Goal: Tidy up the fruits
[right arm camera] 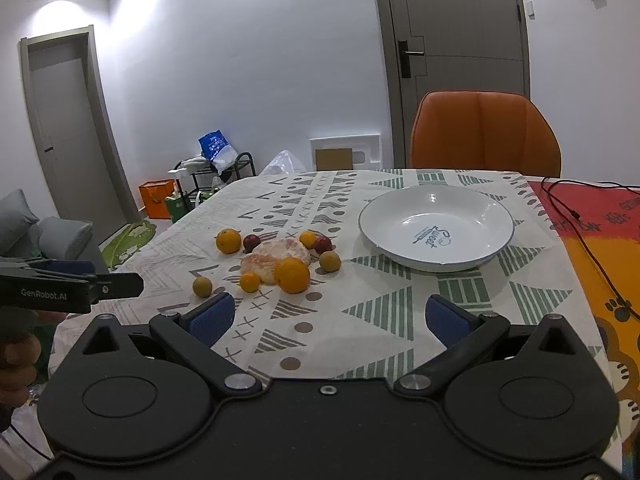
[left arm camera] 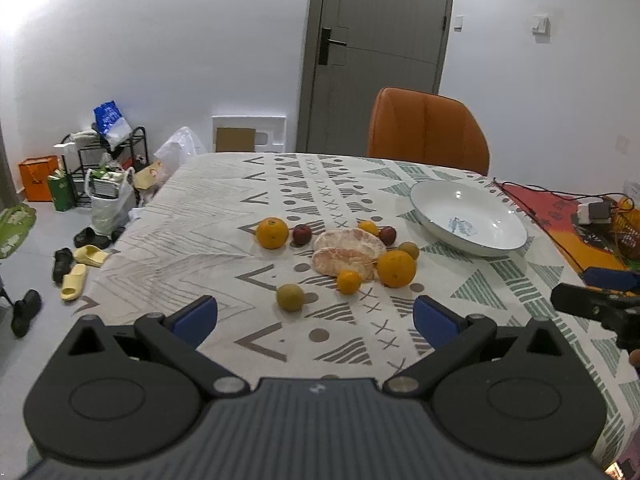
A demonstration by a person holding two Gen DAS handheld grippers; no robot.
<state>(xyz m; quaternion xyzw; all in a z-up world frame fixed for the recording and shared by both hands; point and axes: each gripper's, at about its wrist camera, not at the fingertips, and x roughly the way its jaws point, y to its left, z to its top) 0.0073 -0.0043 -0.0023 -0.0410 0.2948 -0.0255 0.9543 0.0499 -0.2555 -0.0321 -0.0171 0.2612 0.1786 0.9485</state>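
While the fruits are lying loose on the patterned tablecloth, nothing is being held: the left gripper and the right gripper are both being kept spread wide and empty, low over the near edge. The cluster is being seen ahead of both, with the white plate standing empty to its right, apart from it. A small green fruit is lying nearest, almost straight ahead of the left gripper, so the left hand is judged the nearer one for it. The large orange and peeled pomelo are lying ahead and left of the right gripper, which is placed closer to the plate. Round fruit is offering no long axis to be matched.
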